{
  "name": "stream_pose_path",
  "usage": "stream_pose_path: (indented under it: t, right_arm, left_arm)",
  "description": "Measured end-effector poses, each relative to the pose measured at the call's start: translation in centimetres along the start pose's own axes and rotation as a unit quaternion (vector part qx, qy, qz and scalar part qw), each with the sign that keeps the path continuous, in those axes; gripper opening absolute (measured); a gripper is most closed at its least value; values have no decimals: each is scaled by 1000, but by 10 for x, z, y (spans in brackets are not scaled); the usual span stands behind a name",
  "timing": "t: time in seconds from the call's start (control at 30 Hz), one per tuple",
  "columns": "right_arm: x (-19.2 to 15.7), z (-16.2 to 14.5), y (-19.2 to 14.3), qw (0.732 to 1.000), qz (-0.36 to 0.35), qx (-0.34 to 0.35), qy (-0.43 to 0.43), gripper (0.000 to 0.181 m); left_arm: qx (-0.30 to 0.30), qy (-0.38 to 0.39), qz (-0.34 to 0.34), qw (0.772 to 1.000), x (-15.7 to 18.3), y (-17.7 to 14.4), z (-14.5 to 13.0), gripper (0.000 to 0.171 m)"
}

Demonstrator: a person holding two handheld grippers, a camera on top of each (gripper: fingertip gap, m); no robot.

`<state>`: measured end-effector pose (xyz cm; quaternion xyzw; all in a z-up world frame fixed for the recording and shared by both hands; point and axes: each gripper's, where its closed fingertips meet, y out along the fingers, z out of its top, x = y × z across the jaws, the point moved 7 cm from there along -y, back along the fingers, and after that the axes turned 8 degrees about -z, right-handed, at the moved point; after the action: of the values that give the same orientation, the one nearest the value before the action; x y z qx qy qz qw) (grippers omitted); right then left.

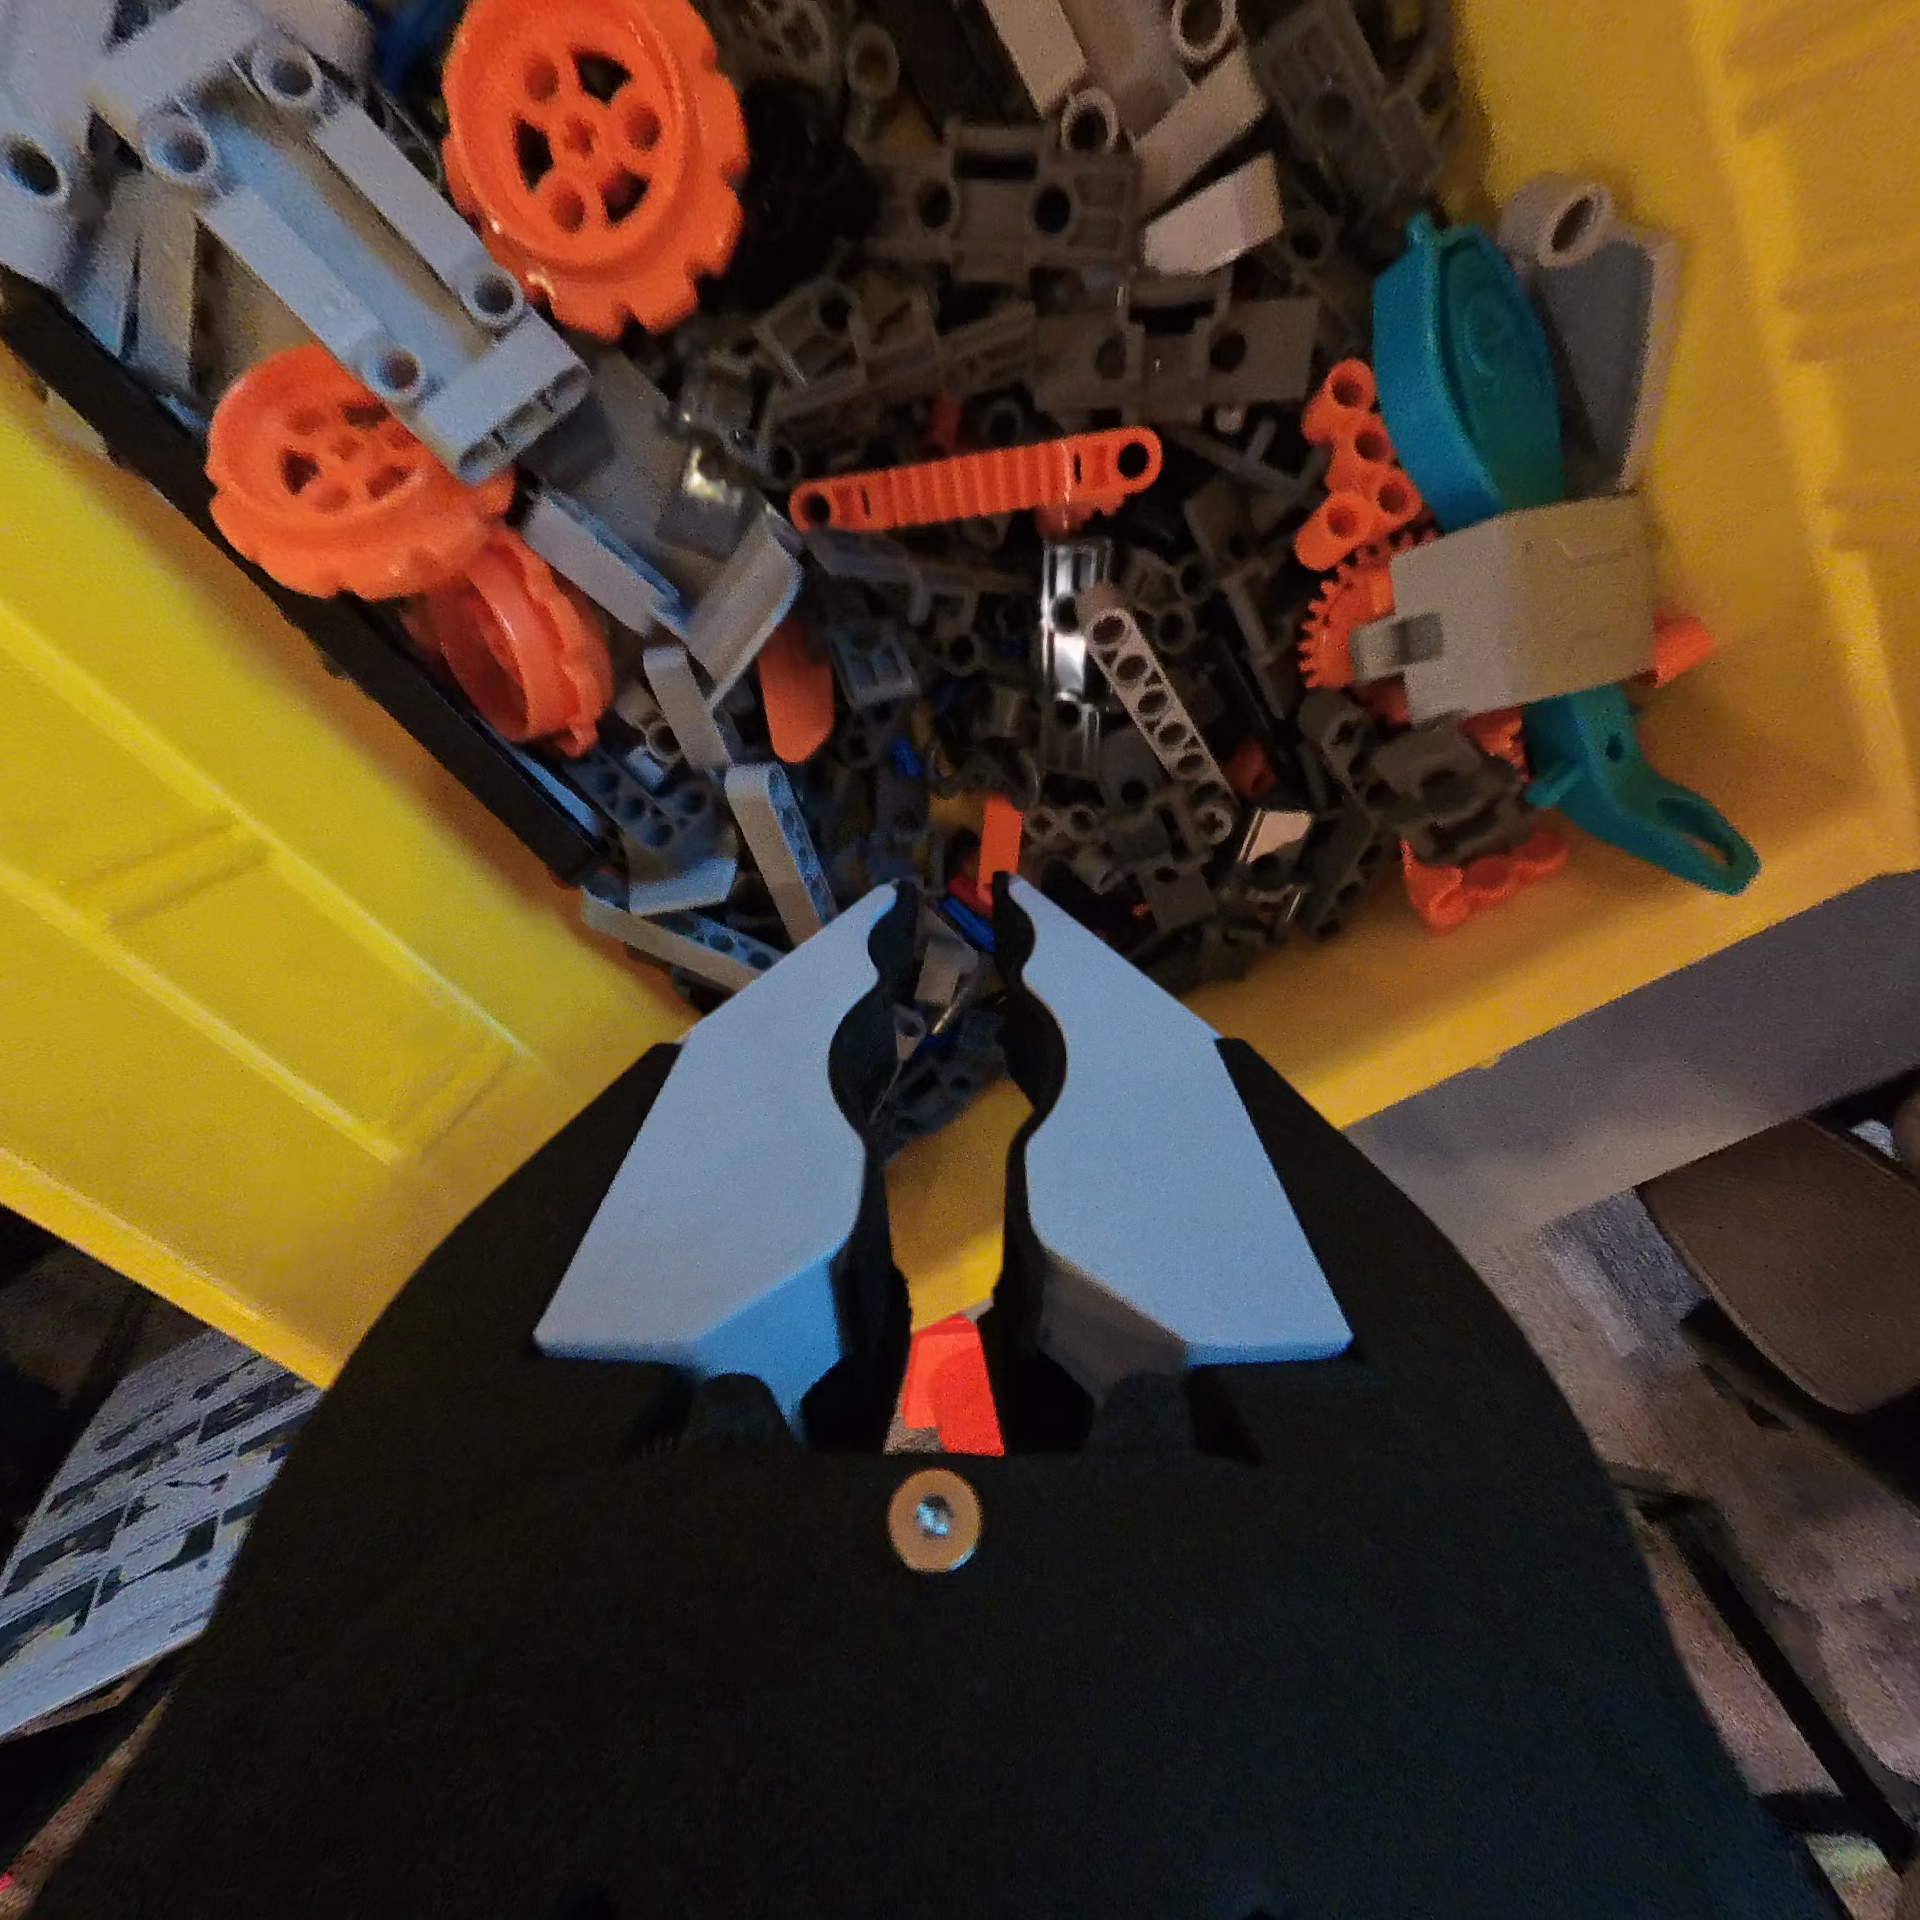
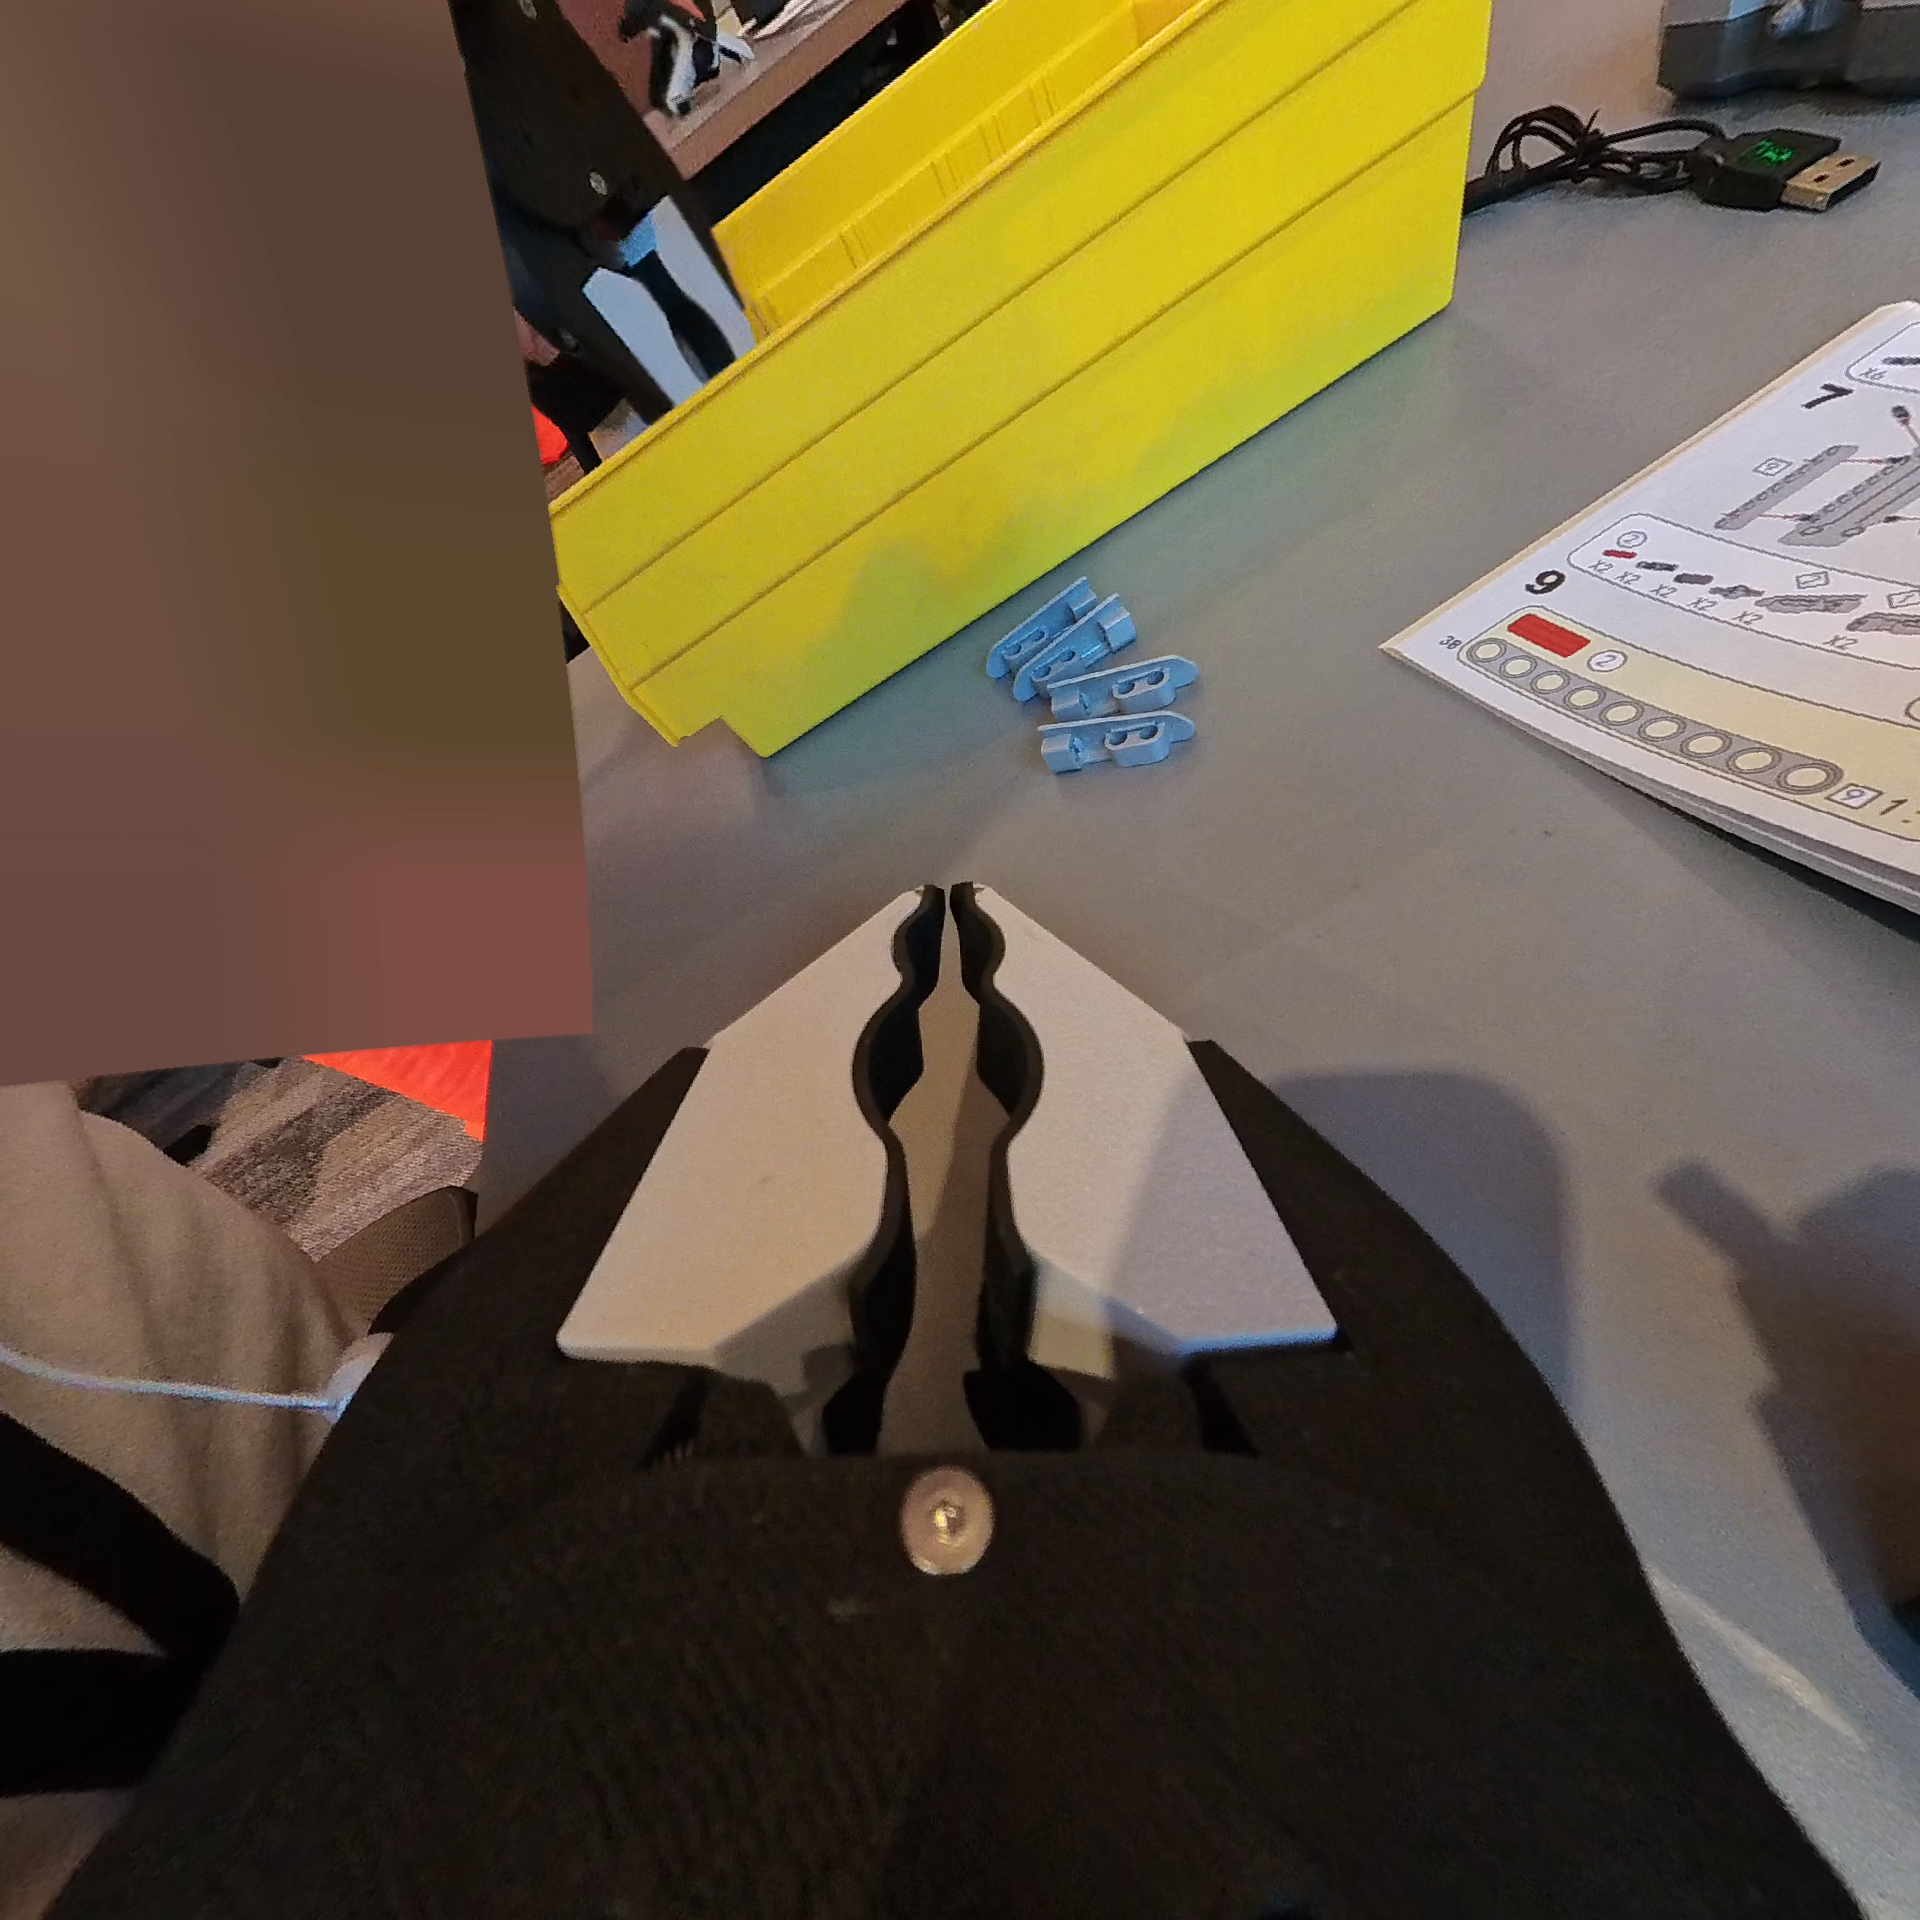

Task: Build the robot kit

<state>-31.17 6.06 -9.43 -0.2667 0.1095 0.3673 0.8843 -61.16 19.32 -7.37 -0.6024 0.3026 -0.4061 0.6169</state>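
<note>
In the left wrist view my left gripper [image 1: 950, 886] hangs over a yellow bin [image 1: 260, 831] full of loose grey, black and orange building pieces. Its jaws stand a narrow gap apart with nothing between them, the tips just above the near edge of the pile by a small orange piece [image 1: 1000, 840]. In the right wrist view my right gripper [image 2: 951, 888] is shut and empty, low over the grey table [image 2: 1351, 987]. Several small light-blue pieces [image 2: 1096, 681] lie on the table just ahead of it, beside the yellow bin [image 2: 987, 416].
In the bin lie orange wheels [image 1: 592, 156], an orange toothed bar [image 1: 977, 478], teal parts [image 1: 1465, 364] and grey beams [image 1: 1148, 707]. An open instruction booklet [image 2: 1714, 623] lies at the right, a black cable with a plug [image 2: 1766, 166] at the back. A person's sleeve [image 2: 135, 1299] is at the left. About 25 cm separates my left fingertips from my right.
</note>
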Motion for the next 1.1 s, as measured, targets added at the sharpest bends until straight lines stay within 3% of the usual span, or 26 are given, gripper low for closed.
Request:
stream_pose_path:
  t: [0.13,0.4,0.77,1.1]
  right_arm:
    - [0,0,1,1000,2,-3,2,1]
    - [0,0,1,1000,3,-3,4,1]
    - [0,0,0,1000,6,-1,8,1]
    - [-1,0,-1,1000,10,2,14,1]
  left_arm:
    - [-13,13,-11,1000,8,7,-10,5]
    - [-5,-104,-24,994,3,12,-14,3]
    - [24,-203,-54,977,-5,12,-11,4]
    - [12,-218,-66,974,-8,10,0,4]
